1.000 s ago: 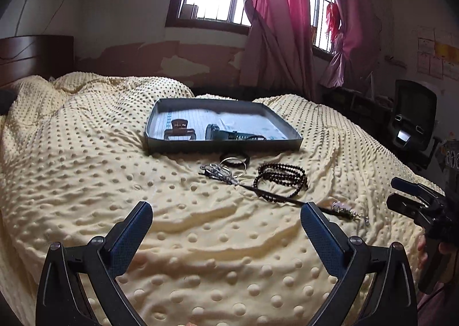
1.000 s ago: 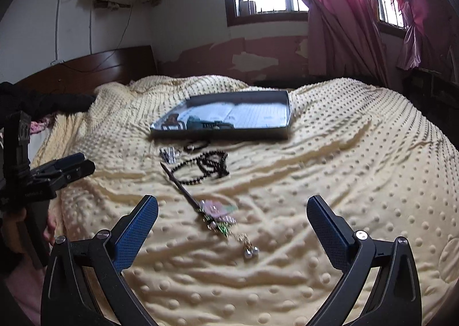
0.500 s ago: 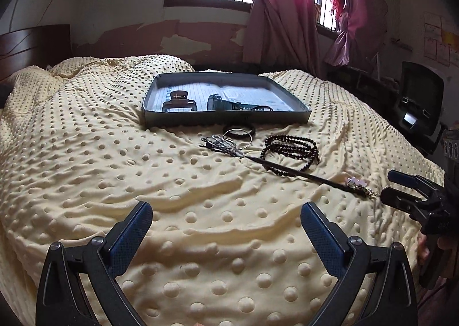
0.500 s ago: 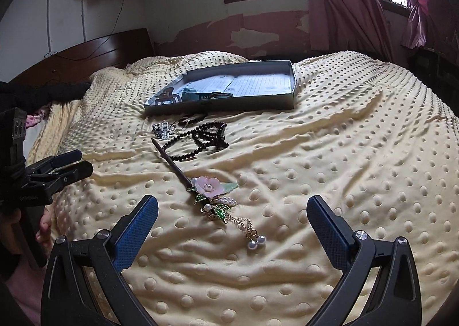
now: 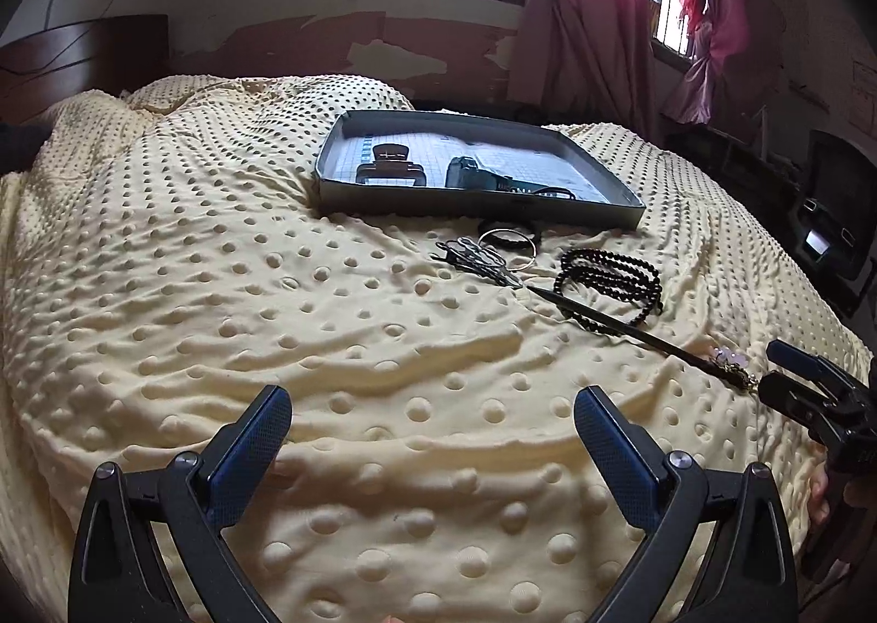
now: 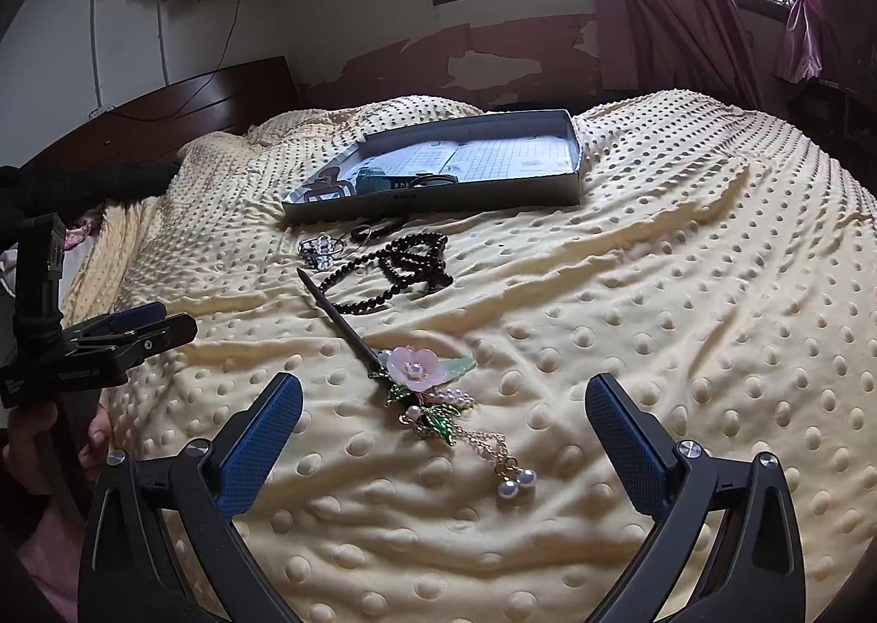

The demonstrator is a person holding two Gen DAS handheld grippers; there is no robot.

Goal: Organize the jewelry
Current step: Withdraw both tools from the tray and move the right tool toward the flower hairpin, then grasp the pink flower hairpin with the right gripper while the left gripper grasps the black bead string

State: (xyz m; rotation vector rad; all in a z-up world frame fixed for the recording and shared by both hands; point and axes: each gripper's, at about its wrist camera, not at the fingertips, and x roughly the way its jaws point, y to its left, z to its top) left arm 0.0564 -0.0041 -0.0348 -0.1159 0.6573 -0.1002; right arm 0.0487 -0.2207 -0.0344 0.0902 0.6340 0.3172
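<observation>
A grey tray (image 5: 477, 209) lies on the bed with a brown hair claw (image 5: 390, 165) and a dark green piece (image 5: 466, 172) inside. In front of it lie a thin bangle (image 5: 507, 242), a silver ornament (image 5: 477, 258), a black bead necklace (image 5: 608, 278) and a dark hairpin (image 5: 603, 319). The hairpin's pink flower (image 6: 411, 365) with pearl tassels rests just ahead of my open right gripper (image 6: 444, 398), between the lines of its fingers. My left gripper (image 5: 433, 415) is open over bare blanket, well short of the jewelry, and holds nothing.
A yellow dotted blanket (image 5: 219, 294) covers the whole bed in soft folds. A dark wooden headboard (image 6: 164, 124) stands at the far left, with windows and pink curtains (image 5: 592, 20) behind. A dark chair (image 5: 833, 206) stands off the bed's right side.
Both grippers have come forward and lower over the bed. The flower hairpin now lies much closer to my right gripper. The jewelry itself has not moved.
</observation>
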